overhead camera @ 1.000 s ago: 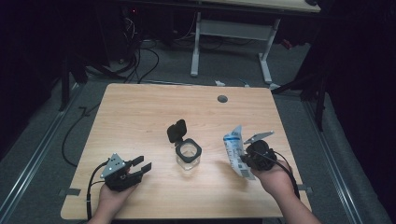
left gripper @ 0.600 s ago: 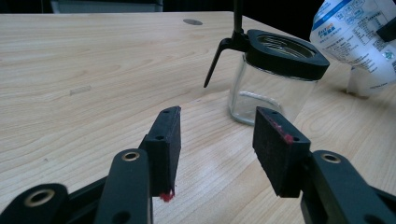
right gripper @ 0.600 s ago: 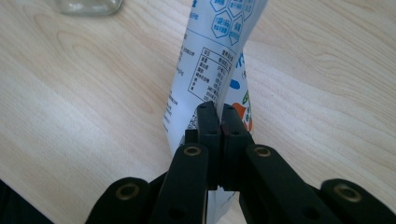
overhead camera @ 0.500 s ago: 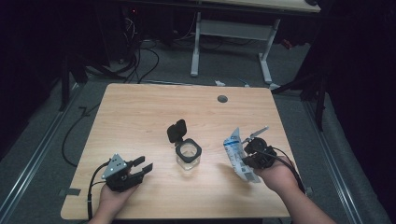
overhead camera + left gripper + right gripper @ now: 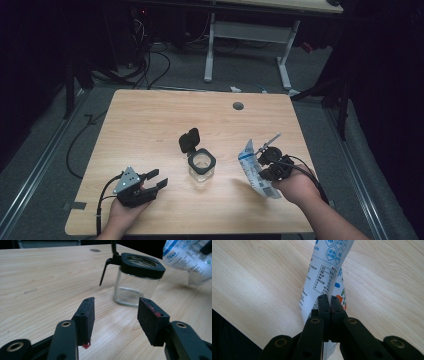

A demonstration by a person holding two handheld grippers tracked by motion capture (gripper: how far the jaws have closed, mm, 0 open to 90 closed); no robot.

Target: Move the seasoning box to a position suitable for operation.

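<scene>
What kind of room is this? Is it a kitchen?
Probably a lab or workshop, not a kitchen: a bare wooden table on grey carpet, loose cables across the floor, and a metal-legged desk behind.

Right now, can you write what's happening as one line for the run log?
left gripper: jaws just opening, empty | right gripper: shut on pouch | glass jar: lid flipped open, untouched, mid-table

L gripper [image 5: 154, 181] jaws just opening, empty; R gripper [image 5: 264, 156] clamped tight.
</scene>
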